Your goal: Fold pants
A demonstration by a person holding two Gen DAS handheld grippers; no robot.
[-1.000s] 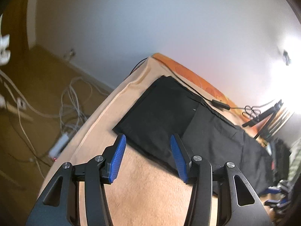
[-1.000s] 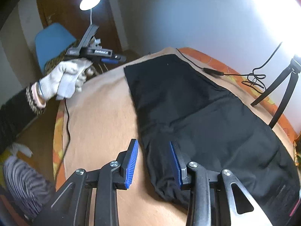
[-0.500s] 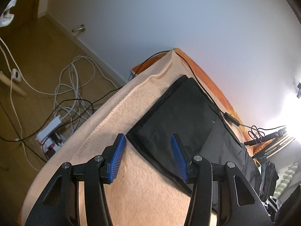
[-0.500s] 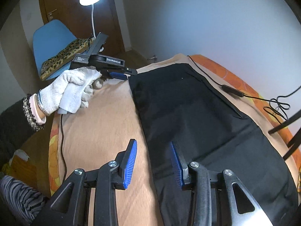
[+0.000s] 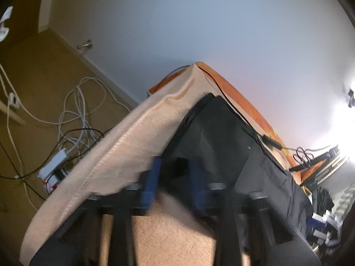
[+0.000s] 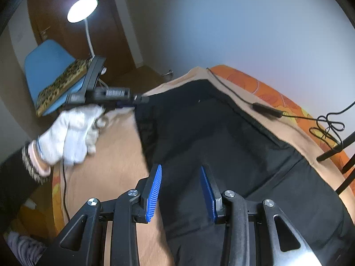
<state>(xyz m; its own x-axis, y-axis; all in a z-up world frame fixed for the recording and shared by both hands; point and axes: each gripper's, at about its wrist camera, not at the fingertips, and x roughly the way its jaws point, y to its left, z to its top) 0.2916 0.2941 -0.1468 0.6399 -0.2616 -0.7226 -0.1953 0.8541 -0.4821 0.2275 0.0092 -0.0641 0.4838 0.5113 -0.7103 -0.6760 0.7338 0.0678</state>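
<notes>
- Far left, white cables (image 5: 77,102) and a power strip (image 5: 54,163) lie tangled on the wooden floor, below the edge of the bed.
- A blue chair (image 6: 47,66) with a leopard-print cushion (image 6: 60,84) stands under a lit lamp (image 6: 82,8), beyond the bed's corner.
- A person's white-gloved hand (image 6: 73,133) holds the left gripper (image 5: 175,177) at the near corner of the black pants (image 6: 210,146). Its blue pads are blurred and its jaws are closing with the corner of the fabric between them; I cannot tell whether they press it yet.
- The pants lie spread flat along the beige blanket (image 5: 137,141), running from that corner toward the right.
- The right gripper (image 6: 180,192) hangs over the pants' near edge, its blue pads standing apart with dark cloth below them and nothing clamped.
- Right of the pants, a black cable (image 6: 266,109) runs along the orange sheet (image 6: 255,86) to a knotted loop.
</notes>
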